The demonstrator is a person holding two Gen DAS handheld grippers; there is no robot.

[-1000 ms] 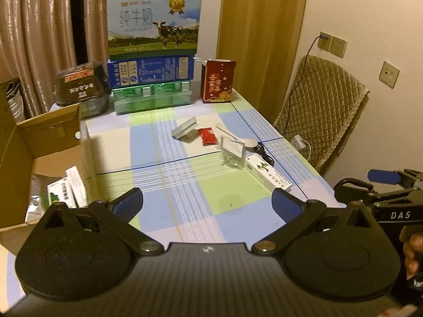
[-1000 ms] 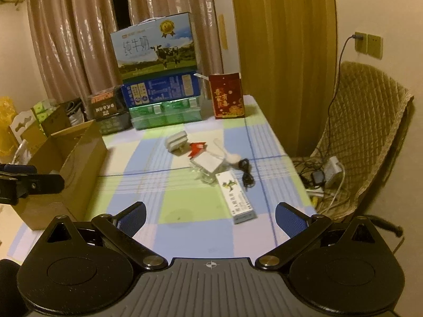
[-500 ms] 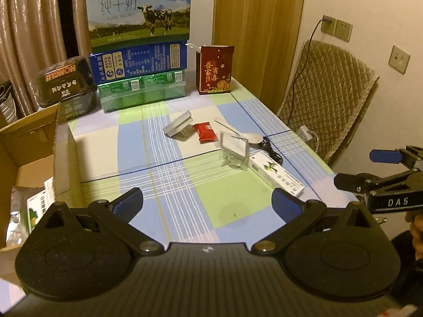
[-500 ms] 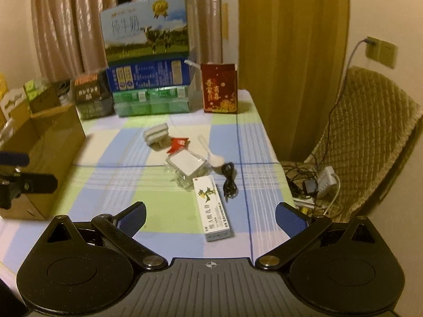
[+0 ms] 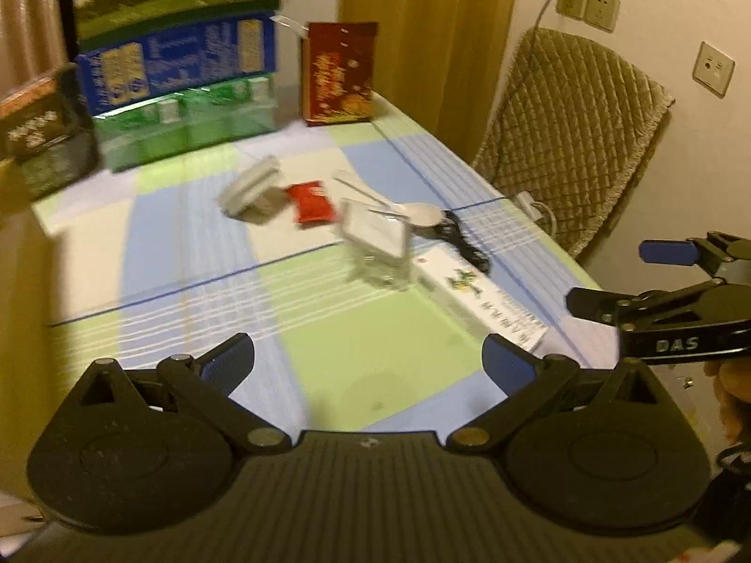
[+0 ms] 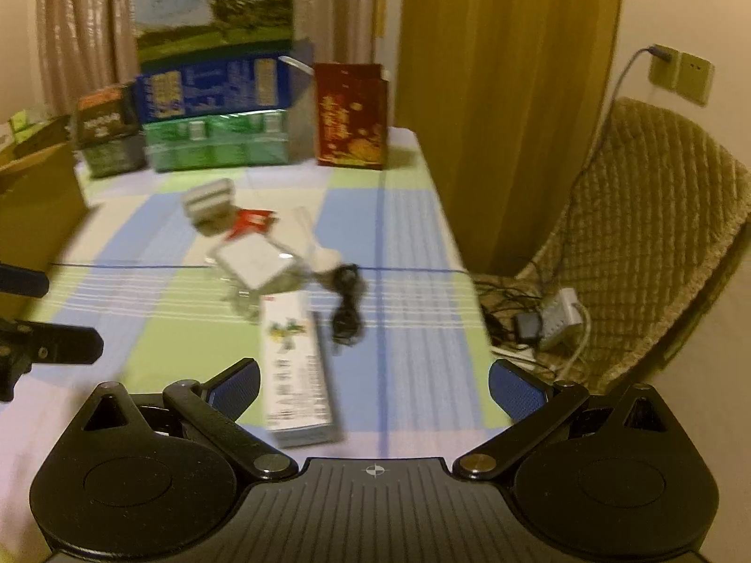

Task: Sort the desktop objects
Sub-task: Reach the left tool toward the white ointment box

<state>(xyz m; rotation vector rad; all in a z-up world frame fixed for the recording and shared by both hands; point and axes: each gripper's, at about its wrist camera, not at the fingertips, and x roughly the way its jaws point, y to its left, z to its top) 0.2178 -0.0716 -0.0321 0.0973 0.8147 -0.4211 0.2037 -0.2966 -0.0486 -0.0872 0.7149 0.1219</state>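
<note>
I am holding my left claw (image 5: 366, 361) wide open over the near edge of the table (image 5: 375, 356), and nothing is sitting between its blue fingers (image 5: 227, 362). I am holding my right claw (image 6: 373, 387) wide open too, with nothing in it. Its left finger is hanging just beside the near end of the long white box (image 6: 295, 366), which is lying flat on the checked cloth. My left camera is seeing my right claw poking in from the right side, past the table's edge. Just past the long white box, the black cord (image 6: 347, 309) is lying in a little curl beside it. The clear box with a white lid (image 6: 256, 265) is sitting right at the far end of the long white box. The white spoon (image 6: 317, 246) is lying next to the clear box, and the red packet (image 6: 249, 223) is just behind. A little grey block (image 6: 209, 199) is sitting beside the red packet. Far back, a red bag (image 6: 351, 115) is standing up, and a green pack (image 6: 216, 146) is lying under a blue box (image 6: 211, 89). A chair (image 6: 643, 234) is standing off to the right of the table.
</note>
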